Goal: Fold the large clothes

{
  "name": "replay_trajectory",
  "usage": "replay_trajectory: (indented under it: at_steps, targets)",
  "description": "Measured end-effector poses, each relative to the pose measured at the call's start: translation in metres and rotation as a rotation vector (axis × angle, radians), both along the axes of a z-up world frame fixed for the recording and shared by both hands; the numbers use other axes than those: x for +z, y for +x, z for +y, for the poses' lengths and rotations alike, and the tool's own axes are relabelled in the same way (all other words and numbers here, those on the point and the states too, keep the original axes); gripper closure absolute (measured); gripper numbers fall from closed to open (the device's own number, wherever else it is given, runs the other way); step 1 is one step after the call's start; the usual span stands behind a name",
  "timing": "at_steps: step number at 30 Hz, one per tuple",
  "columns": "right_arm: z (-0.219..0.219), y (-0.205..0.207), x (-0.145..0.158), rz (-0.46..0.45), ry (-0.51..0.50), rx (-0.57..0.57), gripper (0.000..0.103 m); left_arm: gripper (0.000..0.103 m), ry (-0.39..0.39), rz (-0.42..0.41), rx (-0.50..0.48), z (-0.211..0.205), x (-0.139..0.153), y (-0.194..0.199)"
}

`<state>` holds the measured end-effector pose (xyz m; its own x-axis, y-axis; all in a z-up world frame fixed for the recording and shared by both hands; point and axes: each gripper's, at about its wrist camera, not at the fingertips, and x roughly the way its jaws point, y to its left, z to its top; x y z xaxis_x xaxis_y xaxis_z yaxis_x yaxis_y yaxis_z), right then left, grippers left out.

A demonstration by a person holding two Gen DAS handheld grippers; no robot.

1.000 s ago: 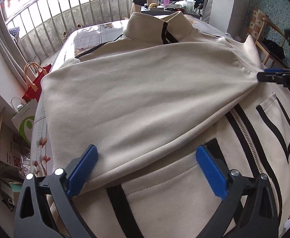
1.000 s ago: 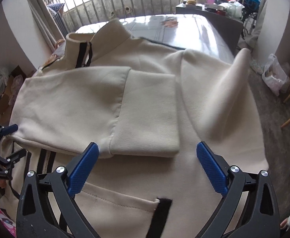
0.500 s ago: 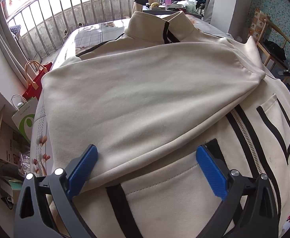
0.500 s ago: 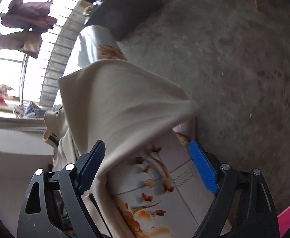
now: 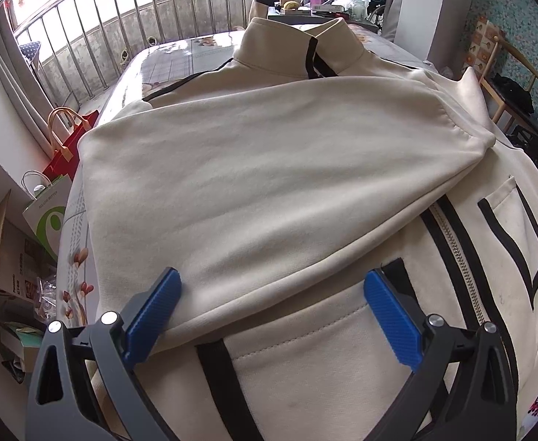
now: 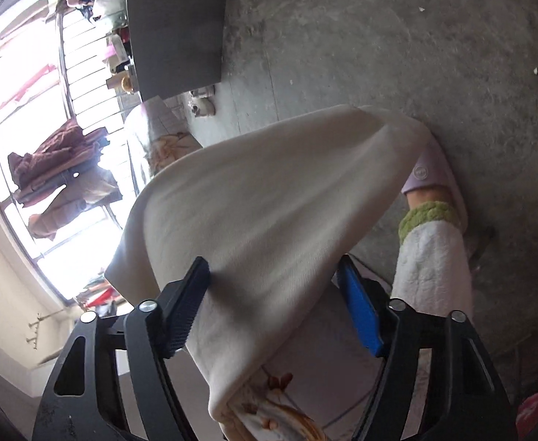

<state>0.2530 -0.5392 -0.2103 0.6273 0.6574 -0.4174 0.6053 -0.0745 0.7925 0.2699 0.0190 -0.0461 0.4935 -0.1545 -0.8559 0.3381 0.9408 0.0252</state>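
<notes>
Left wrist view: a cream jacket with black trim is spread over a table covered by a glossy flowered cloth, one sleeve folded across its chest. The left gripper is held above the lower front, its blue pads wide apart, and nothing is pinched. Beyond the table a metal railing and bright windows are seen; paper bags are stood on the floor at the left.

In the right wrist view the other sleeve is hung over the table edge, between the pads of the right gripper, whose jaws have just been closing; firm pressing cannot be told. Grey concrete floor is seen behind.
</notes>
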Motion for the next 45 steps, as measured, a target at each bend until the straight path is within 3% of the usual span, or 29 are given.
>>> replay_trajectory:
  at_steps: [2, 3, 5, 8, 10, 13, 16, 18, 20, 22, 25, 27, 29, 32, 35, 38, 41, 45]
  targets:
    - [-0.006, -0.002, 0.003, 0.014, -0.028, -0.026, 0.083, 0.005, 0.001, 0.005, 0.000, 0.000, 0.000, 0.001]
    - [-0.010, -0.003, 0.003, 0.025, -0.046, -0.037, 0.096, 0.005, 0.001, 0.007, 0.000, 0.000, 0.000, 0.001]
    - [-0.019, -0.005, 0.011, 0.021, -0.103, -0.072, 0.099, 0.005, 0.001, 0.011, 0.000, 0.000, 0.000, 0.002]
    - [-0.030, -0.004, 0.051, -0.013, -0.287, -0.090, 0.100, 0.005, -0.006, 0.011, 0.011, 0.002, 0.002, 0.002]
    - [-0.030, 0.000, 0.090, -0.058, -0.442, -0.091, 0.100, 0.006, -0.020, -0.008, 0.021, 0.005, 0.007, 0.001]
    - [-0.003, 0.012, 0.173, -0.178, -0.742, -0.031, 0.100, 0.012, -0.042, -0.057, 0.031, 0.010, 0.018, -0.001]
    - [0.072, 0.028, 0.253, -0.356, -1.082, 0.160, 0.100, 0.020, -0.065, -0.083, 0.054, 0.018, 0.028, 0.000]
    - [0.144, 0.033, 0.284, -0.487, -1.274, 0.359, 0.100, 0.027, -0.089, -0.075, 0.086, 0.026, 0.031, 0.003]
    - [0.218, 0.029, 0.289, -0.594, -1.427, 0.598, 0.099, 0.036, -0.119, -0.060, 0.110, 0.032, 0.032, 0.006]
    - [0.282, 0.020, 0.271, -0.663, -1.498, 0.836, 0.097, 0.038, -0.128, -0.054, 0.121, 0.035, 0.031, 0.007]
    - [0.347, 0.001, 0.222, -0.691, -1.488, 1.128, 0.092, 0.042, -0.116, -0.018, 0.138, 0.037, 0.021, 0.012]
    - [0.371, -0.009, 0.190, -0.654, -1.483, 1.242, 0.076, 0.043, -0.116, 0.009, 0.151, 0.040, 0.014, 0.016]
    - [0.379, -0.020, 0.171, -0.621, -1.504, 1.294, 0.067, 0.043, -0.114, 0.006, 0.146, 0.040, 0.013, 0.017]
    - [0.369, -0.036, 0.178, -0.616, -1.502, 1.254, 0.051, 0.043, -0.107, 0.011, 0.140, 0.039, 0.013, 0.017]
    - [0.337, -0.047, 0.200, -0.627, -1.368, 1.154, 0.047, 0.043, -0.107, 0.010, 0.140, 0.040, 0.012, 0.016]
    - [0.286, -0.036, 0.225, -0.572, -1.215, 0.963, 0.045, 0.042, -0.106, 0.008, 0.140, 0.040, 0.012, 0.017]
    - [0.208, -0.019, 0.230, -0.445, -1.030, 0.685, 0.043, 0.040, -0.107, 0.004, 0.136, 0.040, 0.012, 0.016]
    - [0.124, -0.009, 0.200, -0.257, -0.764, 0.395, 0.042, 0.037, -0.095, 0.001, 0.128, 0.036, 0.012, 0.017]
